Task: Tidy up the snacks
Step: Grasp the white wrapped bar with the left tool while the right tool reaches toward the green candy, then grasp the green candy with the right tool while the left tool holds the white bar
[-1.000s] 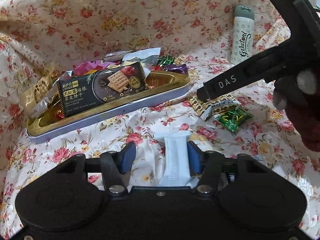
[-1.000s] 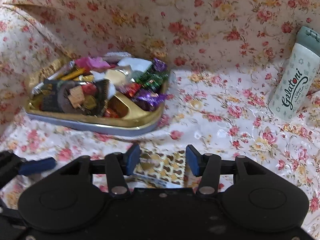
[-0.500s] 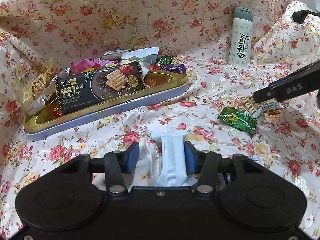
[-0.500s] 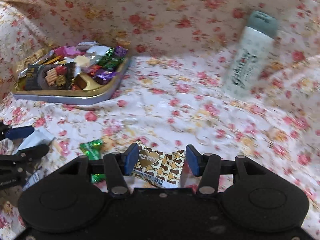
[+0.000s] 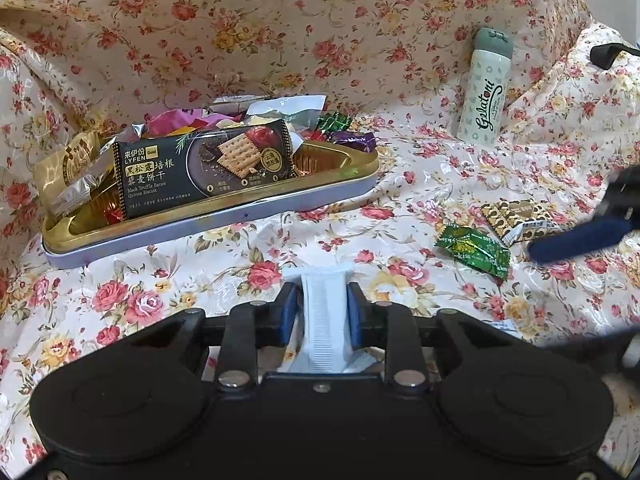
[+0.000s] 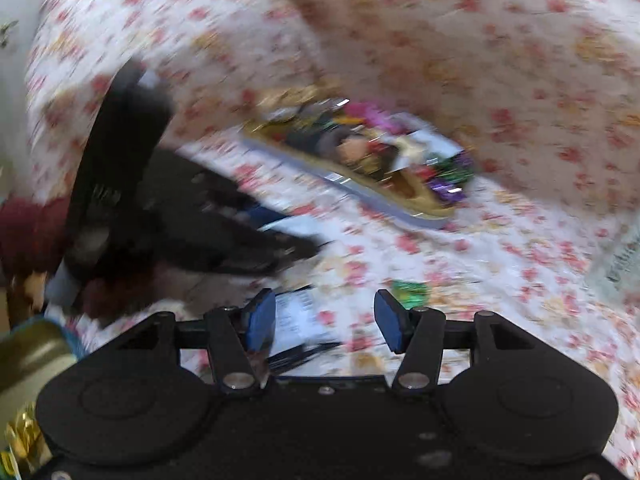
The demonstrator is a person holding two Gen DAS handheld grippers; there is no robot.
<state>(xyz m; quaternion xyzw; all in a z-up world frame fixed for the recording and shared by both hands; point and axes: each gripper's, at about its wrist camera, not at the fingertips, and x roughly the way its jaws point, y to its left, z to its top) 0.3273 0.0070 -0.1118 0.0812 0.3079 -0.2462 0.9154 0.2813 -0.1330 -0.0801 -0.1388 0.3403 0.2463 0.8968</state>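
The left tongs are closing on a white sachet, and their blue pads already sit against both of its sides. The sachet's long axis runs straight up the frame, in line with the fingers. From this grip the gold tin lies up and to the left, its long side slanting from lower left to upper right and its tray heaped with wrappers around a black biscuit pack. I judge the carry to be a short one, up and left over the near rim.

In the left view the right tongs show only as a blue tip at the right edge, and in their own blurred view they stand part open and widening, with nothing clearly gripped. A green sweet and a brown-and-gold packet lie loose right of centre, close to that tip.

Everything rests on a glossy, rumpled floral cloth that rises as a backdrop. A white bottle stands upper right.
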